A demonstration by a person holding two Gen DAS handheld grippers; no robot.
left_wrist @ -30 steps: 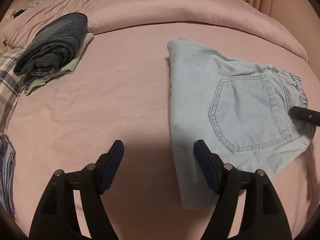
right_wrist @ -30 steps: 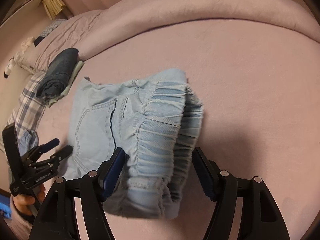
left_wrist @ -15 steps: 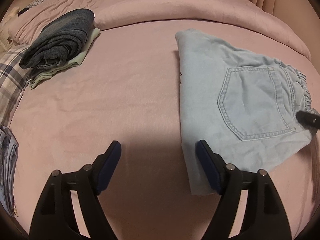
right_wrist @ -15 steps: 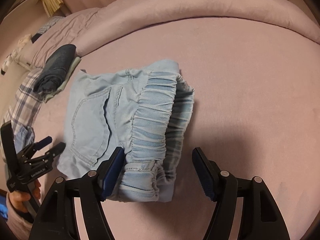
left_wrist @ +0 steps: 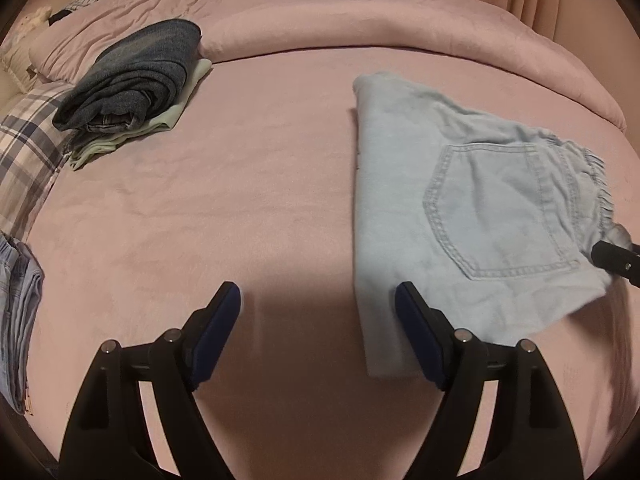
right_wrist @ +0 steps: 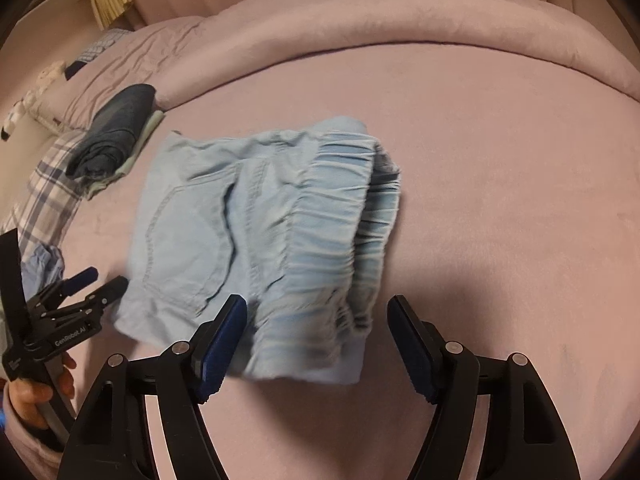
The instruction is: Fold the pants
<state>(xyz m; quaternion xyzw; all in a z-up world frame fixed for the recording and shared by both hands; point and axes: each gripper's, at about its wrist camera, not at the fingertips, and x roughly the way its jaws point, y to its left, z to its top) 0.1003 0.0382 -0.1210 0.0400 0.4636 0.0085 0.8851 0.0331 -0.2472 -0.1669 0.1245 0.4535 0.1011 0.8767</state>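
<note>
The pink bed (left_wrist: 248, 208) spreads out under both my tongs, its rolled duvet (left_wrist: 360, 28) curving across the far side well ahead of them. On it lie the folded light-blue pants (left_wrist: 460, 208), back pocket facing up: ahead and to the right of my left tongs (left_wrist: 318, 312), whose right pad overlaps the near corner of the fold in that view, though I cannot tell whether it touches. From my right tongs (right_wrist: 318, 332) the same pants (right_wrist: 256, 232) sit just ahead and to the left, the gathered elastic waistband (right_wrist: 332, 220) nearest, its lower edge running between my two pads without being pinched. Far ahead and to the left of both tongs is a stack of folded clothes (left_wrist: 132, 80), dark denim on top of something pale green, next to a plaid cloth (left_wrist: 28, 148) at the bed's left edge. More bluish fabric (left_wrist: 16, 304) lies at the left, level with my left tongs. Both tongs are spread wide and released, holding nothing. My left tongs (right_wrist: 92, 292) also show in the right view, low at the left, just beside the near corner of the pants.
</note>
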